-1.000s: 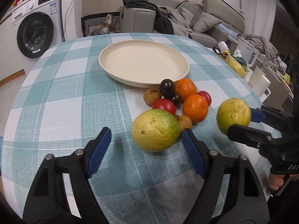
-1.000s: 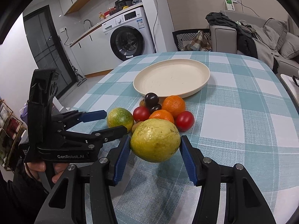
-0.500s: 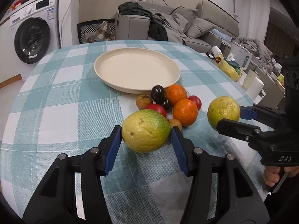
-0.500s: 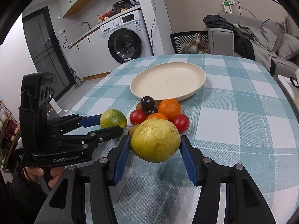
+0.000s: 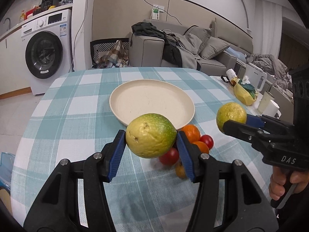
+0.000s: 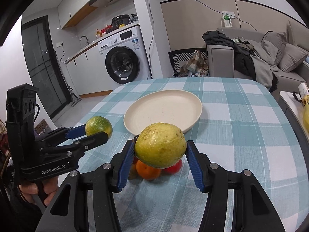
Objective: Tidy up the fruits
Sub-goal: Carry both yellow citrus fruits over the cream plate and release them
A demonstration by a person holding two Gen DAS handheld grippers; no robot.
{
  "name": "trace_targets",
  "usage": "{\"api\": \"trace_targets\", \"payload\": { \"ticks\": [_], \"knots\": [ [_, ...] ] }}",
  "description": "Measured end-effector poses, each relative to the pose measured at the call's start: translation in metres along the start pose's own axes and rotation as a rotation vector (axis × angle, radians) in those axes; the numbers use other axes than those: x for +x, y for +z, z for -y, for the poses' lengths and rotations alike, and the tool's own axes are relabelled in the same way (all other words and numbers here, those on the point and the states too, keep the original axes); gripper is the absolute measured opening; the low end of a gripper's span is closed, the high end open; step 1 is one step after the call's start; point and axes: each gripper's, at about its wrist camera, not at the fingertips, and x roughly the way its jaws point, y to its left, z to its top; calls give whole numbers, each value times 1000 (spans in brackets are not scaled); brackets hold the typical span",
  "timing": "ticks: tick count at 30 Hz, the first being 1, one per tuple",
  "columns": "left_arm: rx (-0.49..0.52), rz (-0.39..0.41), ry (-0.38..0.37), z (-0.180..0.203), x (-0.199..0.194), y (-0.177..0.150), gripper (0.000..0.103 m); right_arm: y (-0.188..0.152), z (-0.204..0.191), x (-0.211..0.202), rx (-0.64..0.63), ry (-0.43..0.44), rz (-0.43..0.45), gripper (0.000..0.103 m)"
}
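Note:
My left gripper (image 5: 150, 145) is shut on a yellow-green guava (image 5: 151, 135) and holds it above the table, just in front of the cream plate (image 5: 133, 104). My right gripper (image 6: 160, 151) is shut on a second yellow-green guava (image 6: 160, 145), also lifted. Each gripper shows in the other's view: the right gripper (image 5: 231, 118) and the left gripper (image 6: 98, 128). A pile of small fruits stays on the checked cloth below: oranges (image 5: 190, 132), red tomatoes (image 5: 207, 140), a brown fruit (image 5: 180, 171). The plate (image 6: 164, 108) holds nothing.
The round table (image 5: 77, 104) has a teal checked cloth. A side table with a yellow bag (image 5: 243, 94) and cups stands to the right. A sofa (image 5: 202, 48), a chair and a washing machine (image 5: 44, 56) lie beyond the far edge.
My left gripper closed on the guava that lay on the cloth and lifted it. Both grippers rose with their guavas, towards the plate.

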Motion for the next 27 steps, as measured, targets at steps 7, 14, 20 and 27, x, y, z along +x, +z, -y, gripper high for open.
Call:
{"api": "trace_targets", "payload": {
  "ticks": [7, 14, 20, 27],
  "knots": [
    [20, 4, 18, 5, 28, 15, 51, 18, 8, 16, 38, 34, -2, 55],
    [10, 3, 39, -3, 53, 29, 51, 32, 16, 34, 64, 29, 0, 55],
    [-27, 1, 48, -17, 69, 33, 51, 38, 20, 53, 61, 22, -14, 55],
    [-46, -23, 50, -26, 80, 30, 51, 36, 26, 73, 82, 14, -49, 55]
  ]
}}
